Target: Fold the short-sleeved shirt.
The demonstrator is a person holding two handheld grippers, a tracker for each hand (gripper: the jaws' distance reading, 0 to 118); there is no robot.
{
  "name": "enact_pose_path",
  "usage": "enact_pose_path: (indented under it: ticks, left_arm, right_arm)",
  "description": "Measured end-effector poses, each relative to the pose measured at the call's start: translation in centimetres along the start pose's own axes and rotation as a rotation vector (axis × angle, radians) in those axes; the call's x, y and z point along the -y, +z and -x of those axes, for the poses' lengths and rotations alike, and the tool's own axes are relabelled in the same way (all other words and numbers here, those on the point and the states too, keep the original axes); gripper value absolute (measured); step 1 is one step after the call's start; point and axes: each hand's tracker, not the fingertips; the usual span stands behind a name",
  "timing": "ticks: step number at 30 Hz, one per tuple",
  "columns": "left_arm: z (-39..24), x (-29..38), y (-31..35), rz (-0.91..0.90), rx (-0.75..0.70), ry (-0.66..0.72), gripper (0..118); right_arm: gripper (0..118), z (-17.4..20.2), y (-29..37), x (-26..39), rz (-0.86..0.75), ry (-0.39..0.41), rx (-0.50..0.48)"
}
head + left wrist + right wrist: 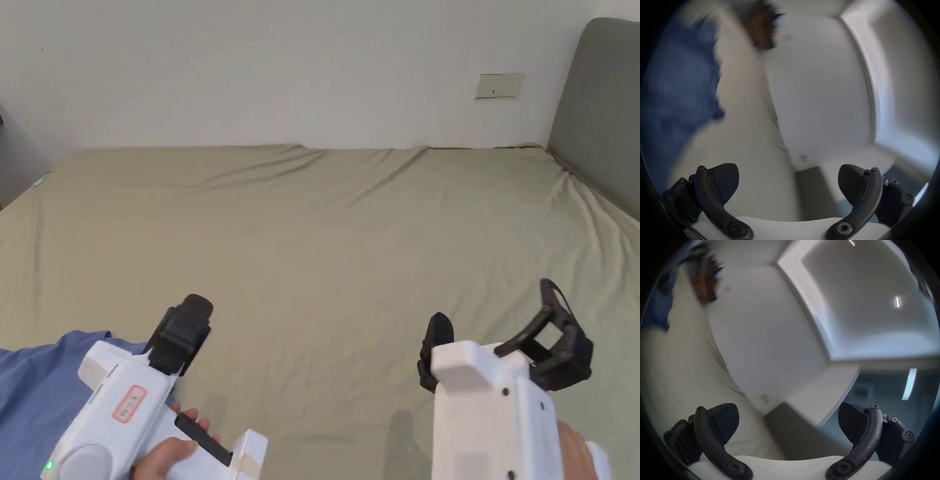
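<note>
The blue short-sleeved shirt (31, 394) lies crumpled at the near left corner of the bed, cut off by the picture's edge. My left gripper (190, 315) hovers just right of it, above the sheet, nothing between its jaws. In the left gripper view the gripper (788, 172) stands open and the shirt (675, 89) is a blurred blue patch at the left. My right gripper (497, 312) is held over bare sheet at the near right, far from the shirt. It (788, 410) is open and empty, with a bit of the blue shirt (656, 308) at the far left edge.
An olive-green sheet (325, 237) covers the wide bed, lightly wrinkled. A white wall with a socket plate (500, 85) runs behind it. A grey padded headboard (600, 106) stands at the right. Both gripper views are smeared by motion.
</note>
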Motion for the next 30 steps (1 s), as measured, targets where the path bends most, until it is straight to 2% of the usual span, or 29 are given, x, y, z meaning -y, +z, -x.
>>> enact_pose_path:
  ticks: [2,3,5,6,9,30]
  left_arm:
    - [-1.3,0.2,-0.7,-0.07,-0.072,-0.424,118]
    - [-2.1,1.0,-0.7,-0.114,-0.096,-0.594,118]
    - [-2.7,2.3,-0.7,-0.122,-0.073,-0.851,118]
    - [-2.7,3.1,-0.7,-0.149,-0.085,-0.944,118]
    - [-3.0,4.1,-0.8,-0.178,-0.127,-1.005,118]
    - [-2.1,2.7,-0.5,-0.155,-0.105,-0.904,118]
  right_arm:
    - [118,-1.8,-0.6,0.4,0.105,-0.284,-0.109]
    - [118,-2.4,-1.0,0.7,0.152,-0.425,-0.156]
    - [118,-3.1,-1.6,1.5,0.215,-0.58,-0.242]
    - [118,-3.1,-1.8,2.0,0.244,-0.632,-0.263]
    - [118,-2.7,-1.7,2.5,0.236,-0.625,-0.244]
    - [118,-2.7,-1.0,1.3,0.193,-0.559,-0.248]
